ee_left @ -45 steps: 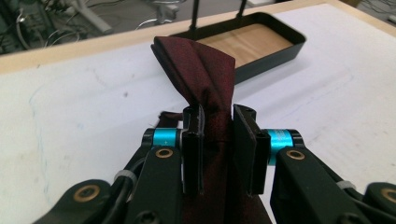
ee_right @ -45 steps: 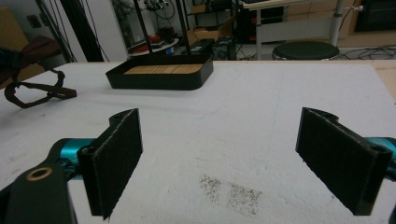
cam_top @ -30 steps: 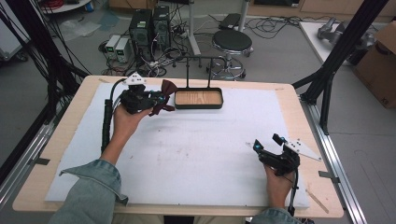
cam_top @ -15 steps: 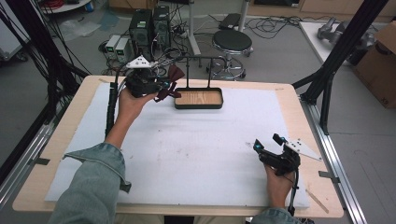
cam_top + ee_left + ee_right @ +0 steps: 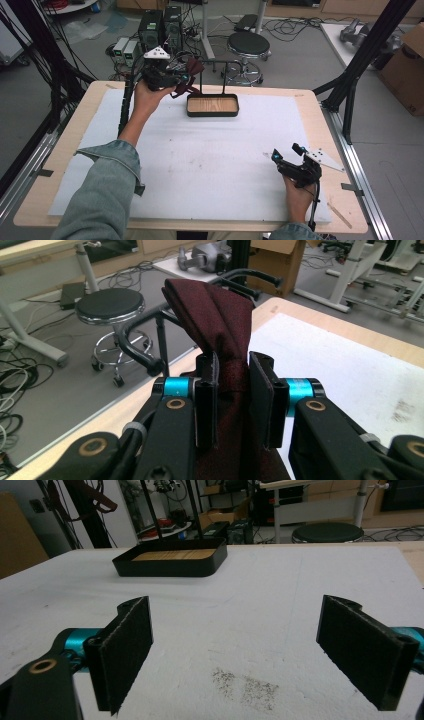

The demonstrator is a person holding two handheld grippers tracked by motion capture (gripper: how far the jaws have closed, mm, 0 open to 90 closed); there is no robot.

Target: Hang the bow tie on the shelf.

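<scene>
Left gripper point(image 5: 234, 400) is pinched on a folded maroon cloth point(image 5: 215, 320) up by the table's far-left edge beside the black tray point(image 5: 212, 113), right gripper point(image 5: 250, 655) gaping empty; cloth looks soft and floppy, so grab the bunched fold.

Wooden table point(image 5: 60, 165), covered by white mat point(image 5: 210, 155).
Mat laid over most of the tabletop, wood left bare at the edges. Black tray point(image 5: 212, 105) with wood-grain bottom set on the mat near the far edge. Grey smudges noted on the mat.
</scene>
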